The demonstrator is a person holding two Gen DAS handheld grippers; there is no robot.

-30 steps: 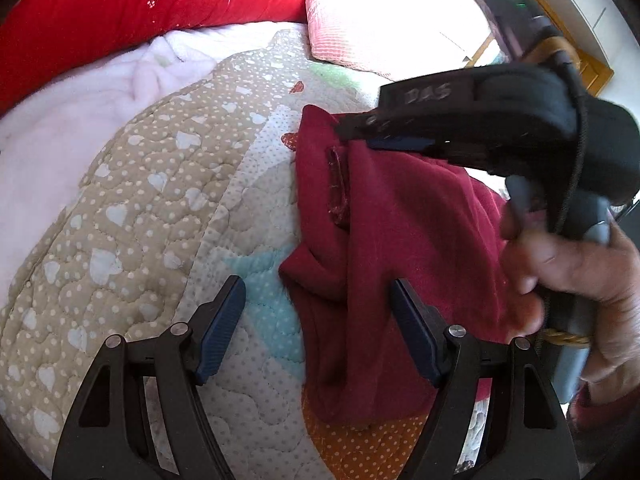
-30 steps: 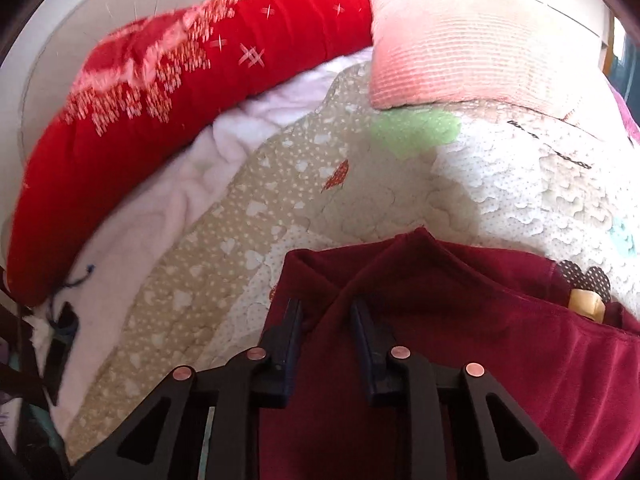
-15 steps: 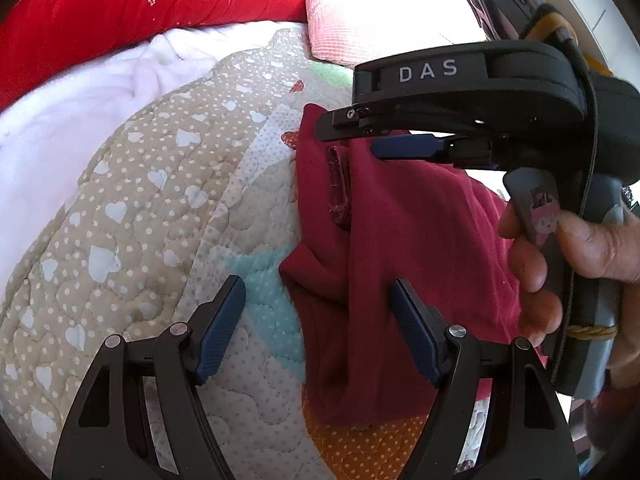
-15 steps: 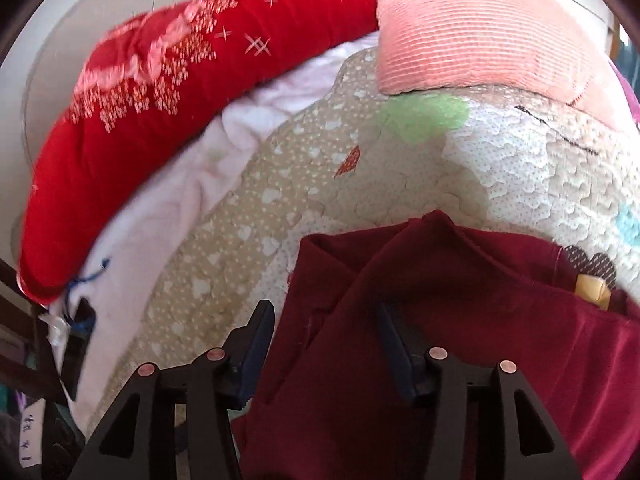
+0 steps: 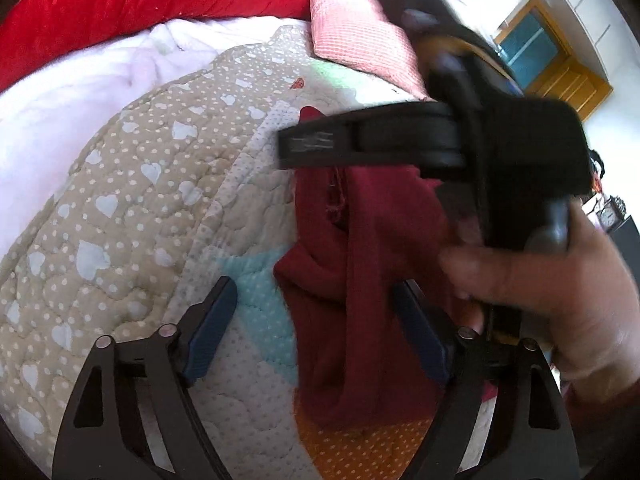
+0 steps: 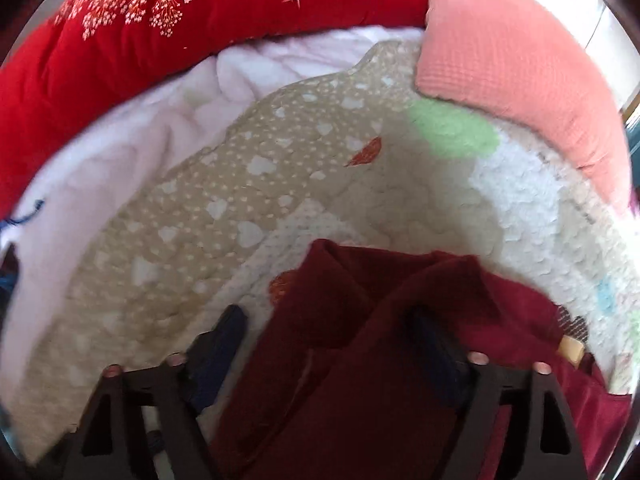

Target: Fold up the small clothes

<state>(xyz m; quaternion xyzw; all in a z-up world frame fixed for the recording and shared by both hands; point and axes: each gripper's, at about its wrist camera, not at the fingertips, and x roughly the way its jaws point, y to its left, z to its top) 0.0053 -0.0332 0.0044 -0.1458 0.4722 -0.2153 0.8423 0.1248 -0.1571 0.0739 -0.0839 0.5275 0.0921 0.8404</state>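
A dark maroon garment (image 5: 360,260) lies bunched in long folds on the patchwork quilt (image 5: 140,200). My left gripper (image 5: 316,324) hovers over its near left edge. Its jaws are opening: the left pad is over bare quilt, the right pad over cloth, and neither presses. In the right wrist view the garment (image 6: 380,360) fills the lower middle. My right gripper (image 6: 328,344) straddles a raised fold with its jaws opening and its pads clear of the cloth. A hand (image 5: 552,288) holds the right gripper's black body above the garment's far end, blurred.
A red flowered pillow (image 6: 160,40) and a pink pillow (image 6: 520,72) line the far side of the bed. A white fleece blanket (image 6: 120,152) lies between them and the quilt. A small tan tag (image 6: 572,348) shows on the garment's right side.
My right gripper went from pinched on a fold of the garment to jaws spread wide, letting the fold go. It also dipped and rolled. The left jaws widened slightly.
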